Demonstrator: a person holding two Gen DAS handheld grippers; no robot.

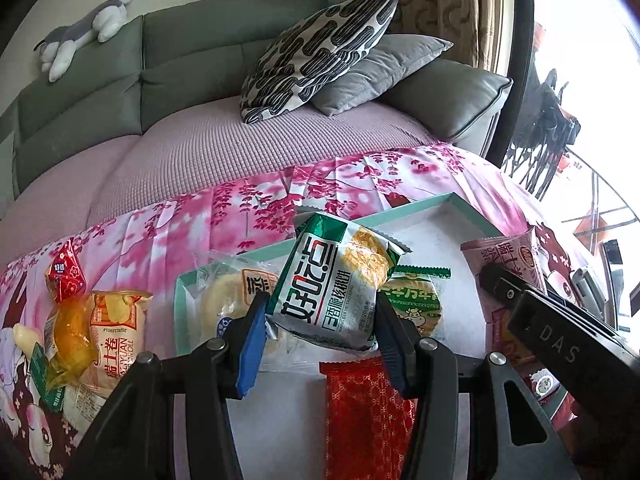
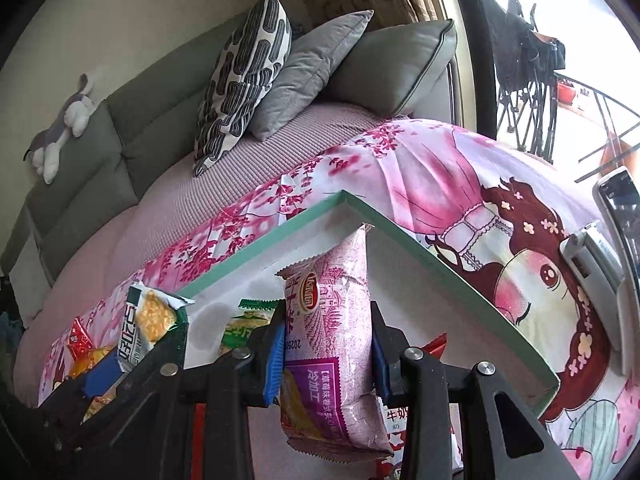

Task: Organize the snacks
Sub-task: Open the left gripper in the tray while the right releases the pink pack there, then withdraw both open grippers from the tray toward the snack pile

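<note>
My left gripper [image 1: 320, 320] is shut on a green-and-white walnut cake packet [image 1: 340, 280], held above the white tray with a mint-green rim [image 1: 460, 204]. In the tray lie a steamed cake packet [image 1: 236, 300], a green milk biscuit packet [image 1: 416, 300] and a red patterned packet [image 1: 364, 412]. My right gripper [image 2: 328, 356] is shut on a pink snack packet [image 2: 340, 340], upright over the same tray [image 2: 400, 232]. From the left wrist view the pink packet [image 1: 516, 256] and the right gripper's body show at the right. The walnut packet [image 2: 148, 320] shows at the left of the right wrist view.
Loose snacks lie on the pink floral cloth left of the tray: a cheese roll packet [image 1: 116, 340], a red sachet [image 1: 66, 276] and an orange jelly [image 1: 72, 332]. A phone [image 2: 616, 264] on a stand is right of the tray. Sofa with cushions [image 1: 320, 56] lies behind.
</note>
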